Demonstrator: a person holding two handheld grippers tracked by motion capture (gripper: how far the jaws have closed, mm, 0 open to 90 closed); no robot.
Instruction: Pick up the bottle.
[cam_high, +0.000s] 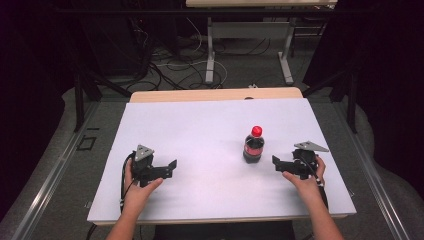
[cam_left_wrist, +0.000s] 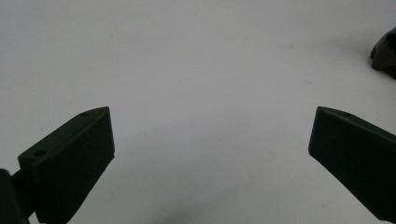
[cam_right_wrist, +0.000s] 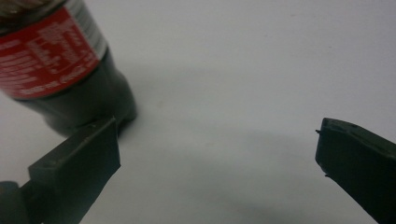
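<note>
We hold both tongs, left (cam_high: 167, 167) and right (cam_high: 278, 162), jaws apart on the tabletop (cam_high: 200, 130); bottle (cam_high: 253, 145) ungrasped; likely the right closes in next

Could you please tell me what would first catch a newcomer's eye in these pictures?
The small dark cola bottle with a red cap and red label stands upright, right of centre on the white tabletop. The black right gripper rests just right of it, fingers open toward it; the black left gripper rests near the table's left front, also open.
</note>
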